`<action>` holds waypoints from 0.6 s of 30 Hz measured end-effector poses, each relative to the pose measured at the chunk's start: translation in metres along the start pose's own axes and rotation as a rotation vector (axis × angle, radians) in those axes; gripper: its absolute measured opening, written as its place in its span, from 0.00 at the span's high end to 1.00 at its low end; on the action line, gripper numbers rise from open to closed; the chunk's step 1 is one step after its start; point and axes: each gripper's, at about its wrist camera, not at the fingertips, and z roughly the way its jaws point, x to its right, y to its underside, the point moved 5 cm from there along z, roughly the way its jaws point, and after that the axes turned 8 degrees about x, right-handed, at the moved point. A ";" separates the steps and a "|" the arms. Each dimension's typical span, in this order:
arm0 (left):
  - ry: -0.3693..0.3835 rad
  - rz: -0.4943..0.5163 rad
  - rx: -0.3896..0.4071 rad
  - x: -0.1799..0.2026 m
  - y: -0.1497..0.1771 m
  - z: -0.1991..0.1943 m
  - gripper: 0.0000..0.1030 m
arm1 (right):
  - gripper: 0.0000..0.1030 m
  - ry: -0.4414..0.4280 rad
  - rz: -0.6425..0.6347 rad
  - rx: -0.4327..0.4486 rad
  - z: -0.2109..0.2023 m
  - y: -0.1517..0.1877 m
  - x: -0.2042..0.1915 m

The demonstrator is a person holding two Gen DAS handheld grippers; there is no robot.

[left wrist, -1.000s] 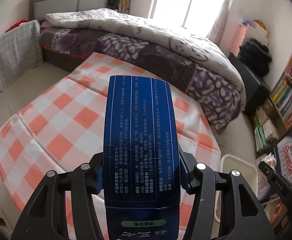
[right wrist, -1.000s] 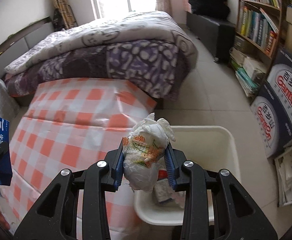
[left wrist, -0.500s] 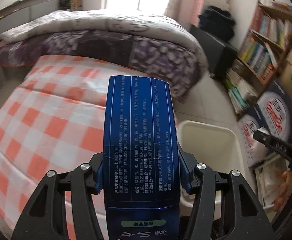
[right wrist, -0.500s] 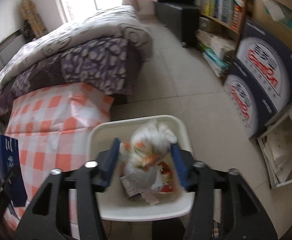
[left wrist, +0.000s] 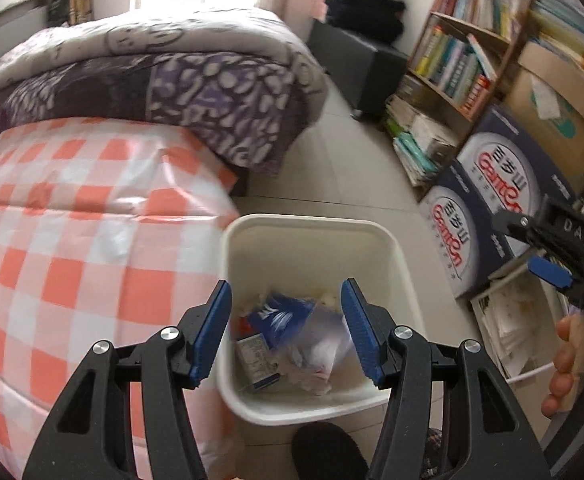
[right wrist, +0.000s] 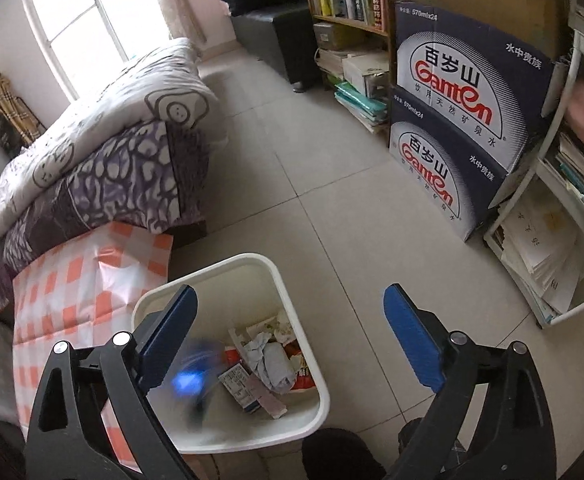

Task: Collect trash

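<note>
Colours around the white plastic bin [left wrist: 387,240]

An orange-and-white checked cloth [left wrist: 72,248] covers the counter; the bed's purple, white-blotched quilt [right wrist: 124,176] lies behind; navy cartons with red lettering [right wrist: 463,92] stand by pale grey floor tiles [right wrist: 331,168]; a blue box [left wrist: 282,316] lies in the bin.

**Bedroom Around the Work Spot**

A bed under a purple-and-white patterned quilt [left wrist: 196,80] stood at far left, a sunlit window [right wrist: 80,28] behind it. An orange-and-white checked cloth [left wrist: 72,240] lay near left. At right, a bookshelf [left wrist: 463,52] held books, and two stacked Ganten water cartons [right wrist: 459,120] sat on the tiled floor [right wrist: 292,168].
</note>
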 end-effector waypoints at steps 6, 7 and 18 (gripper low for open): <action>-0.032 0.045 0.034 0.007 -0.003 -0.010 0.34 | 0.11 0.015 -0.014 0.048 -0.012 -0.003 0.002; -0.042 0.051 0.039 0.004 -0.003 -0.011 0.32 | 0.10 0.017 -0.015 0.056 -0.014 -0.003 0.001; -0.232 0.084 0.166 -0.037 -0.011 -0.062 0.14 | 0.07 0.039 -0.123 0.227 -0.056 0.009 -0.036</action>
